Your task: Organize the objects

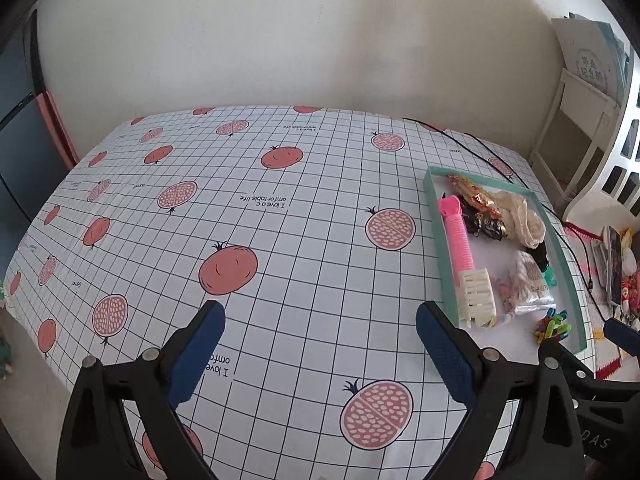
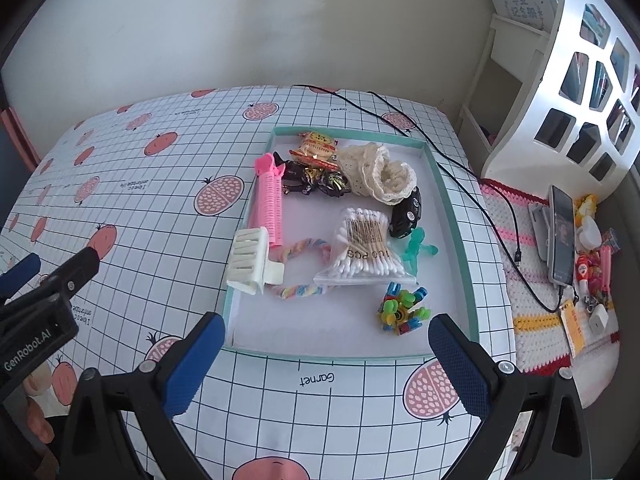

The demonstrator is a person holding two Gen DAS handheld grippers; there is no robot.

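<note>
Already, small things sit inside tray (image 2: 454,200). Counter (image 1: 280,216) around looks bare. Left gripper (image 1: 320,344) and right gripper (image 2: 326,354) spread wide, holding nothing. Task looks nearly done.

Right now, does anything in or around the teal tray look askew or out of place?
Yes. The cream slatted hair clip and the pink ribbed hair roller sit on the left rim of the shallow teal-edged tray, overhanging it rather than lying flat inside. The other items lie jumbled but within the tray. Both claws are open and empty.
</note>
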